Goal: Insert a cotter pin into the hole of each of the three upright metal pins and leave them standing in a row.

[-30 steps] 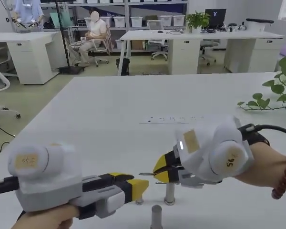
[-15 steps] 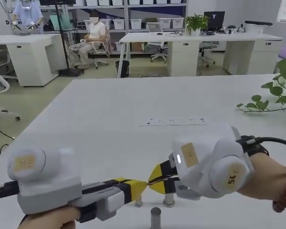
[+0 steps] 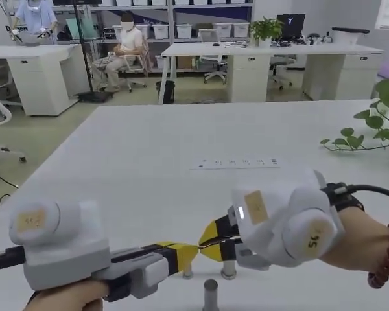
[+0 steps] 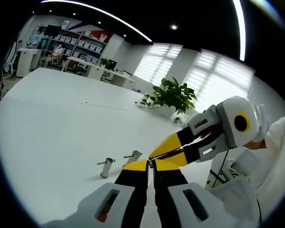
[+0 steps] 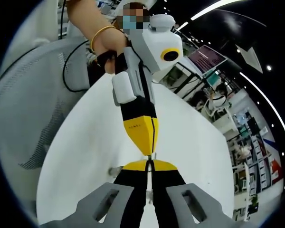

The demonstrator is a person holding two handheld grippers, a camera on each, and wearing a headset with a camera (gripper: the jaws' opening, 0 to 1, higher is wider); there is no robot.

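— Where is our cotter pin (image 3: 201, 245)?

— Pinched in our right tongs (image 3: 209, 241), which are pressed together on it, near the three metal pins (image 3: 211, 293) standing on the counter (image 3: 149, 168).

— And our left tongs (image 3: 189, 251)?

— Pressed together too, tip to tip with the right. Whether they grip the pin, we cannot tell.

— Then we should make sure one side holds it firmly before the other lets go, keep it level, and line it up squarely with a hole.

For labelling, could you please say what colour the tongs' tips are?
Yellow tips, clearest in left gripper view.
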